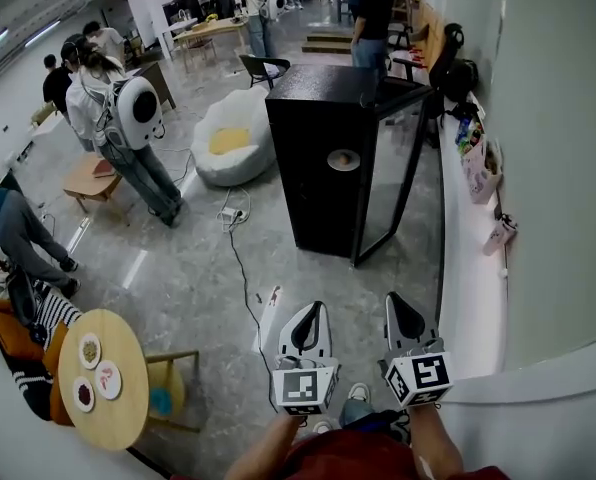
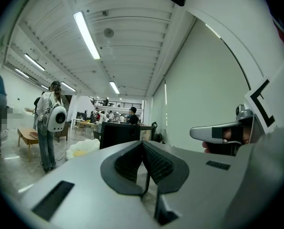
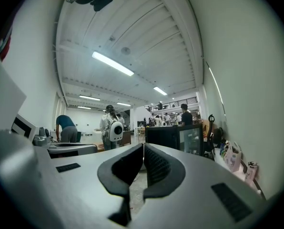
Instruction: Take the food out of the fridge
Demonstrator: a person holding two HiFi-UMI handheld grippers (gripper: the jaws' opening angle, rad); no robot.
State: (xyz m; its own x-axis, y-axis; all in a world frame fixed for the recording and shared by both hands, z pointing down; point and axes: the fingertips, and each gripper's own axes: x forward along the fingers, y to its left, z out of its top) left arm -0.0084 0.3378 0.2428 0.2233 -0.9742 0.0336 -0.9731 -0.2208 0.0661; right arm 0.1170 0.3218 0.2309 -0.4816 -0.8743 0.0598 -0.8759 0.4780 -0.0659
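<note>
The step in hand, as I read it, is the approach. The tall black fridge (image 1: pixel 318 178) is standing well apart from both grippers, at about twelve o'clock from them in the head view. Its glass door (image 1: pixel 393 173) is hanging on the three o'clock side.

The left gripper (image 1: pixel 311 311) is showing its jaws pressed together with nothing between them. The right gripper (image 1: pixel 395 301) is showing the same, closed and empty. Both are pointing level and side by side.

A round pale spot (image 1: pixel 343 159) is showing on the fridge's dark face. Whether it is food, I cannot tell, and no food is plainly showing inside from here.

To do this well, I would be keeping the fridge dead ahead and squaring up to the glass side. The thin black cable (image 1: pixel 240 268) is trailing over the grey floor at eleven o'clock from the left gripper, so the feet should be passing on its three o'clock side. The long white ledge (image 1: pixel 468 298) is running close at three o'clock, so the right gripper needs room there. The jaws should be opening only once the door edge is near.
</note>
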